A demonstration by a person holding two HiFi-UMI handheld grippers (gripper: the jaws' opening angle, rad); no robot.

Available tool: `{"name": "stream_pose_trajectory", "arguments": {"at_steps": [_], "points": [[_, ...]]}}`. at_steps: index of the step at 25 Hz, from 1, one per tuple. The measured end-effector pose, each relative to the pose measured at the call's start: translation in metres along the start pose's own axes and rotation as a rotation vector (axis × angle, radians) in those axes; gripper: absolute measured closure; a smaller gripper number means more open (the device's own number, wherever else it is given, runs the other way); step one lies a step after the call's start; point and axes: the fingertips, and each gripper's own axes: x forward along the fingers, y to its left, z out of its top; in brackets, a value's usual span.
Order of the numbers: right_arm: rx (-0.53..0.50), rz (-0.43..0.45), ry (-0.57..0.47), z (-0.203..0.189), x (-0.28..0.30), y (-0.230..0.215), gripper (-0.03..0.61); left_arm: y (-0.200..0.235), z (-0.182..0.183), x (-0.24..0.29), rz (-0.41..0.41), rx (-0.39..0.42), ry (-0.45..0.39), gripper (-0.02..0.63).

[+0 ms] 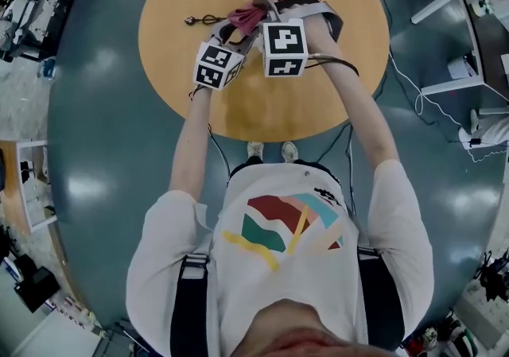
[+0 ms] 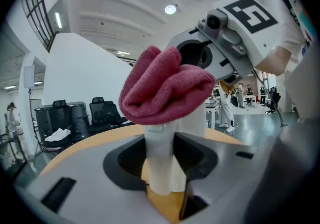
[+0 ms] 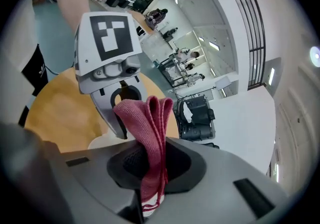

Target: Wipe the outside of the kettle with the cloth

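Observation:
My right gripper (image 1: 266, 7) is shut on a folded red cloth (image 1: 248, 15), which sticks up between its jaws in the right gripper view (image 3: 147, 123). My left gripper (image 1: 242, 29) is shut on an upright white part (image 2: 160, 158) that looks like the kettle's handle. In the left gripper view the cloth (image 2: 165, 88) rests bunched on top of that white part. A rounded white piece of the kettle (image 3: 102, 141) shows under the left gripper (image 3: 112, 113). In the head view both grippers cover most of the kettle.
Everything sits at the far side of a round wooden table (image 1: 334, 101). A black cord with a plug (image 1: 203, 20) lies to the left of the grippers. Teal floor surrounds the table, with desks (image 1: 469, 37) at the right.

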Motion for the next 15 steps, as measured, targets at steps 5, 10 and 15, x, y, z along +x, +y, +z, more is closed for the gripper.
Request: {"name": "stream_pose_trajectory", "arguments": {"at_steps": [5,10,15], "points": [[-0.032,0.019,0.003,0.01,-0.003,0.015,0.532,0.006,0.0,-0.002,0.0,-0.002,-0.006,0.41],[-0.014,0.03,-0.007,0.012,-0.019,0.03,0.532,0.007,0.001,-0.003,-0.012,-0.001,-0.014,0.41],[-0.012,0.046,-0.005,0.011,-0.028,0.046,0.532,0.01,0.001,-0.005,-0.026,-0.001,-0.026,0.41]]}}
